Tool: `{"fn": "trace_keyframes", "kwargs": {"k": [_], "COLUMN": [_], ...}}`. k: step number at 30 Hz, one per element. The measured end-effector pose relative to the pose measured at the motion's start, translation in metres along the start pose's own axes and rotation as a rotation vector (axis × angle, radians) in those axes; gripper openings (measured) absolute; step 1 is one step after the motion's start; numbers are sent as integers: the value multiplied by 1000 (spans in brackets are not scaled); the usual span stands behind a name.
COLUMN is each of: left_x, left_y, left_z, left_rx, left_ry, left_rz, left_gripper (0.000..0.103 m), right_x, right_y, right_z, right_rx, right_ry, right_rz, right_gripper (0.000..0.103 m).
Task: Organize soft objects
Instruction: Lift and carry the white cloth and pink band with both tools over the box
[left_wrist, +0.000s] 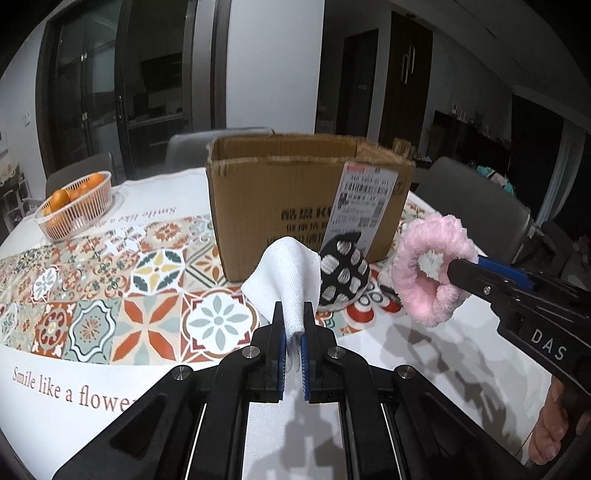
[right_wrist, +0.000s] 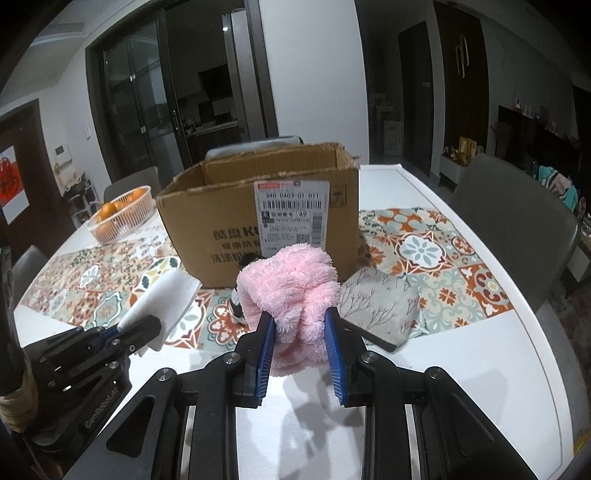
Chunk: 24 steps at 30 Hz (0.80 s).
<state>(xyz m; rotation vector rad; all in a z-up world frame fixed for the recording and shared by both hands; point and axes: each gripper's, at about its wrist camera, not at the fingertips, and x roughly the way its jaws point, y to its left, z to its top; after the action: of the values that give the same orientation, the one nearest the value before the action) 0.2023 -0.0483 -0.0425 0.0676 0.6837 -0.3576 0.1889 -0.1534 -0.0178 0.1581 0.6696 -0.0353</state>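
The left gripper is clamped almost fully together on the lower edge of a white folded cloth, pinching only a thin strip between its blue pads. The cloth stands up from the jaws toward 12 o'clock, its long axis running from the pinch up and slightly toward 11 o'clock, the free top corner curling over toward the cardboard box. The right gripper stands at a narrow-to-middling width, closed on a pink fluffy scrunchie-like ring; its pile bulges out past both pads. In the left wrist view that ring hangs at 3 o'clock, its hole facing the camera, so its flat face is roughly upright and its axis points back along the gripper.

Beyond the tools, at 12 o'clock in both views, the open box sits on the patterned tablecloth with its ragged near wall facing the grippers. A black-and-white spotted soft item lies at the foot of the box, just past the white cloth; what exactly it is I cannot tell. A basket of oranges rests well apart at 10 o'clock.

The risks, as I judge them: the white cloth is held by a slim edge, so a quick swing could pull it free, or its drooping corner could snag the torn box rim and fold outside. The pink ring is springy and could squirm out. With both tools close together, they could knock each other over the opening.
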Motion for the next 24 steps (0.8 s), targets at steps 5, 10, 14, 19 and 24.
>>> {"fn": "trace_keyframes", "kwargs": {"k": [5, 10, 14, 19, 24], "left_x": [-17, -32, -41, -50, -58], "left_y": [4, 7, 9, 9, 10], "left_z": [9, 19, 27, 39, 53], "left_rx": [0, 2, 4, 8, 11], "left_ry": [-62, -115, -152, -200, -250], "left_rz": [9, 13, 13, 11, 10], "left_gripper": [8, 8, 8, 8, 8], "right_x": [-11, -21, -29, -37, -45], "right_y": [6, 11, 14, 17, 18], "right_z": [8, 15, 24, 36, 48], "right_rx": [-6, -14, -14, -17, -15], "right_ry": [-35, -75, -114, -160, -211], "right_rz": [7, 19, 26, 33, 37], "right_gripper": [28, 28, 28, 28, 28]}}
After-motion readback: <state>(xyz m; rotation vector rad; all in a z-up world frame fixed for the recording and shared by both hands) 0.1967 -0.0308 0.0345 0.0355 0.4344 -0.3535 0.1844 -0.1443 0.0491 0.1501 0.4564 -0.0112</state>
